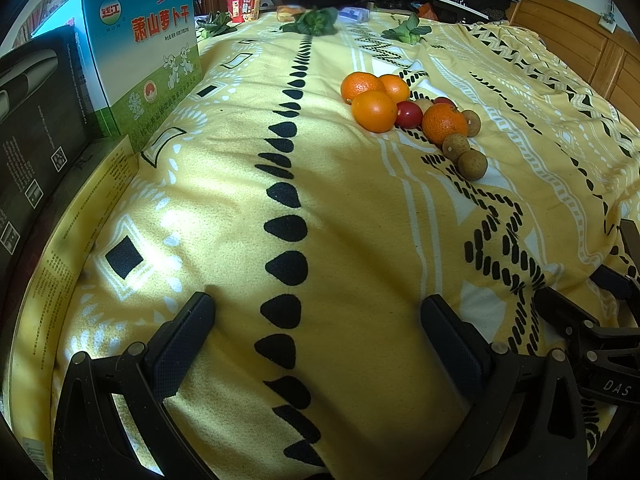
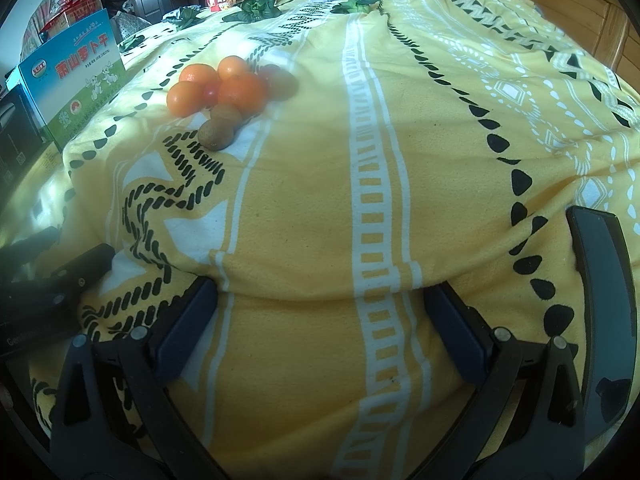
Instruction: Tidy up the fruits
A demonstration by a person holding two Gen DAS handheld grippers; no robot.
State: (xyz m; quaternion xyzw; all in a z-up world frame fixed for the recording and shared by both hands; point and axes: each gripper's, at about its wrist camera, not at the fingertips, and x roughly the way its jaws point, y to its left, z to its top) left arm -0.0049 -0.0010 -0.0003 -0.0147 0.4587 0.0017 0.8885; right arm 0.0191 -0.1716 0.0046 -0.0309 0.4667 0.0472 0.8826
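A heap of fruit lies on the yellow patterned cloth: several oranges, red cherry tomatoes and brown longans. In the right wrist view the same oranges and longans sit far off at the upper left. My left gripper rests low over the cloth, open and empty, well short of the fruit. My right gripper is open too, with only cloth between its fingers. Its black body shows at the right of the left wrist view.
A blue and green carton and a black box stand along the left edge. Leafy greens, a red cup and packets line the far edge. A dark phone lies near the right. Wooden panelling stands behind.
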